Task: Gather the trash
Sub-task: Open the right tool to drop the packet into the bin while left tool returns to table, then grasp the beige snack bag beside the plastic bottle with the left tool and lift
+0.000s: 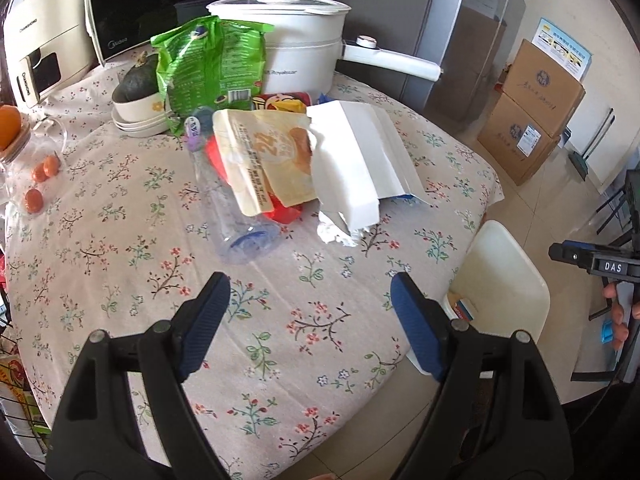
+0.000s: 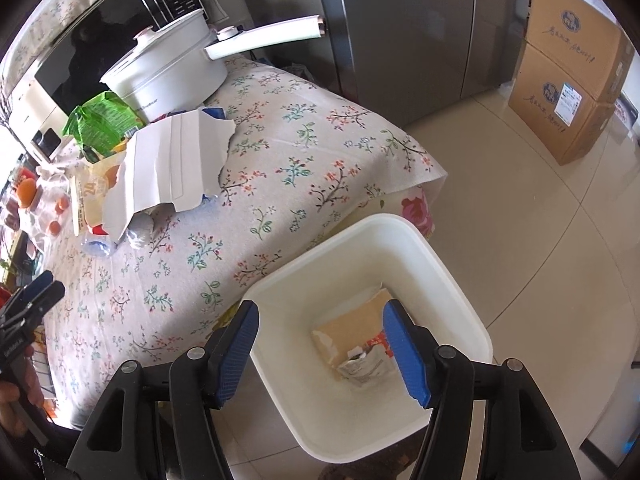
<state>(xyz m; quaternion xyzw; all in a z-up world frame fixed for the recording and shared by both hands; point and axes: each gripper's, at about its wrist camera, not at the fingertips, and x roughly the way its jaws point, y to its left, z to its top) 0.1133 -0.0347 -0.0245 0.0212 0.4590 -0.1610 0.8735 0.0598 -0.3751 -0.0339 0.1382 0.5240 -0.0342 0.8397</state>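
While the heap of trash (image 1: 280,160) lies mid-bench, touching the white cooking pot's (image 1: 280,40) side of the cloth, the step in hand looks like the turn between one drop and the next pick. The heap is a loose overlap: a torn white carton (image 1: 360,152) on top, a cream snack pouch (image 1: 260,156) under its edge, a clear plastic bottle (image 1: 236,216) lying on its side beneath, a crumpled tissue (image 1: 336,234) at the near edge, and a green bag (image 1: 204,68) standing behind. Beside the bench (image 1: 140,240) on the floor stands the white bin (image 2: 460,272), with a brown card piece and a crumpled wrapper (image 2: 366,364) already in it. The right hand-held gripper (image 2: 320,344) hangs over the bin, jaws released and empty. The left hand-held gripper (image 1: 308,320) hovers above bare cloth short of the heap, jaws wide and empty. Next, I judge, it must reach forward and close on one piece, likely the bottle or tissue.
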